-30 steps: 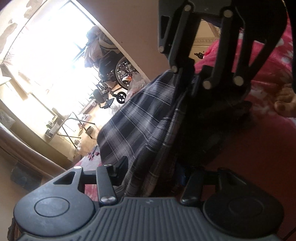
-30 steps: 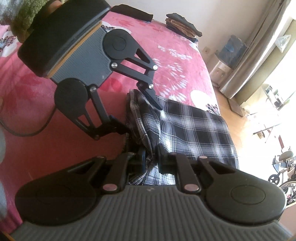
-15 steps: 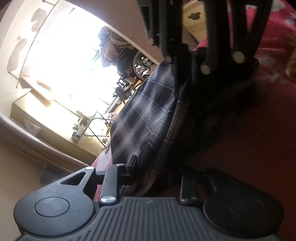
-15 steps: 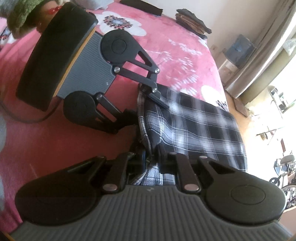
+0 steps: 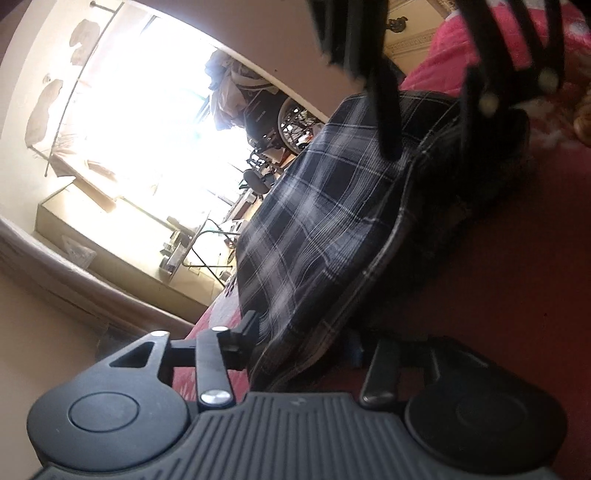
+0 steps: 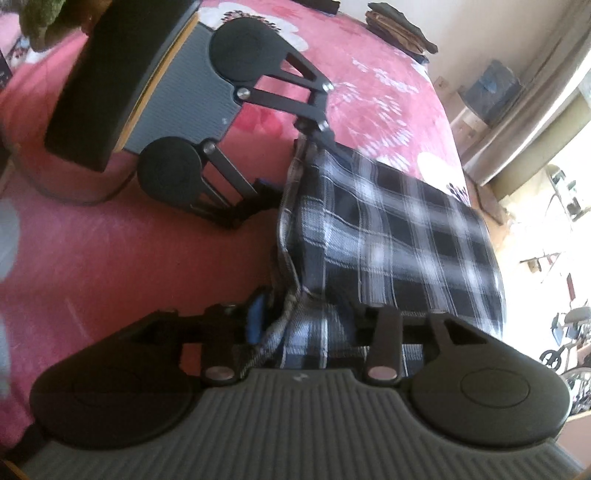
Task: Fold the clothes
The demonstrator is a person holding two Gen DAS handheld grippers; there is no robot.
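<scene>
Your right wrist view alone shows the pink bed cover (image 6: 369,85) and folded dark clothes (image 6: 399,26) at 1 o'clock. Both claws pinch the plaid garment (image 6: 399,236): your right gripper (image 6: 295,325) closed on its near edge, your left gripper (image 6: 291,173) at 12 o'clock, closed on the far corner.

left gripper (image 6: 291,170): black linkage arms, silver screws, round black pivot discs, grey ribbed body with a tan edge strip and black block | right gripper (image 6: 295,317): same black links and discs, grey ribbed housing, blue finger pad (image 6: 258,314) | fuzzy green sleeve (image 6: 48,18)
</scene>
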